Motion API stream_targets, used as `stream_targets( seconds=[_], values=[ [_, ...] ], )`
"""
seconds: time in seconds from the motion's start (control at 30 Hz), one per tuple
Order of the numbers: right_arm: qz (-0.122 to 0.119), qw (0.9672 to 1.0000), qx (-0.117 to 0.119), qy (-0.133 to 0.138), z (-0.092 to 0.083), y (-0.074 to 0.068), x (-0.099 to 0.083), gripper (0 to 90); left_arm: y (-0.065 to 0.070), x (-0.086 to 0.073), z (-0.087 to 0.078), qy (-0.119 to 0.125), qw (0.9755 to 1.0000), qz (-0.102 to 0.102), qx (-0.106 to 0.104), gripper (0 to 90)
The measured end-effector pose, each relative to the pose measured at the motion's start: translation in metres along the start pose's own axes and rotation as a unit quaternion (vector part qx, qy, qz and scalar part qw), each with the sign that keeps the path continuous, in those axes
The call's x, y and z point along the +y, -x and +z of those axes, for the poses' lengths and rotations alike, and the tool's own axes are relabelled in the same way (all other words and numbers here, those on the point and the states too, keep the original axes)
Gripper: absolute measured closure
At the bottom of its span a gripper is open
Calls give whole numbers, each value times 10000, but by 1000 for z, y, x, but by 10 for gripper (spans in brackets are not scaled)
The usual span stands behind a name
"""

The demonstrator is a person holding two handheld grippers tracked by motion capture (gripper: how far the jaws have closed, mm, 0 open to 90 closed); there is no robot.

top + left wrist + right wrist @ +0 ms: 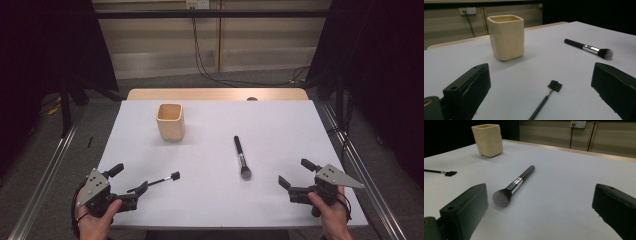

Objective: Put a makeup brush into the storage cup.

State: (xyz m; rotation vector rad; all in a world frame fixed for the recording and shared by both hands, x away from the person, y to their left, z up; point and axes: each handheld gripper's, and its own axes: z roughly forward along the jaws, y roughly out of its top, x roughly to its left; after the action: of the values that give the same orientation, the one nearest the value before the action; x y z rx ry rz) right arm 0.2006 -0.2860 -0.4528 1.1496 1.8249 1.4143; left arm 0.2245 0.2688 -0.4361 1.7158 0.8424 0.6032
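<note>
High view: left tongs (129, 180) held in a hand at the near left corner of the white counter (280, 125), jaws spread wide, nothing between them. Thin black-handled brush with a small square black head (161, 180) lies just beside the left tongs' forward jaw, near the counter's near edge; whether that jaw touches the handle end cannot be told. Left gripper view shows the square head (554, 85) between the two jaws but farther out, not gripped.

Right tongs (295, 176) held at the near right corner, jaws likewise apart and empty. Black-handled powder brush with silver ferrule and grey bristles (241, 157) lies flat near the counter's middle, bristles toward the near edge, close to the right tongs but apart from them. Cream square ceramic cup (170, 121) stands upright toward the far left corner, well apart from both tongs.
</note>
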Motion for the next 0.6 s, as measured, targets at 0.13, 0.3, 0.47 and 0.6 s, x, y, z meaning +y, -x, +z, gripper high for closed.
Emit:
stream_targets(
  seconds=[0.13, 0.3, 0.47, 0.6],
  values=[
    [16, 10000, 18, -4, 2, 2, 0, 0, -2, 0, 0, -23, 10000, -18, -48, 19],
    [60, 10000, 18, 32, 4, 3, 0, 0, -1, 1, -1, -34, 9999, -6, -118, 19],
    [55, 10000, 30, 29, 3, 0, 0, 0, -3, 2, 0, -65, 9998, -77, -168, 20],
    [23, 10000, 37, 34, 2, -3, 1, 0, 0, 4, -3, -100, 9998, 45, -187, 34]
  ],
)
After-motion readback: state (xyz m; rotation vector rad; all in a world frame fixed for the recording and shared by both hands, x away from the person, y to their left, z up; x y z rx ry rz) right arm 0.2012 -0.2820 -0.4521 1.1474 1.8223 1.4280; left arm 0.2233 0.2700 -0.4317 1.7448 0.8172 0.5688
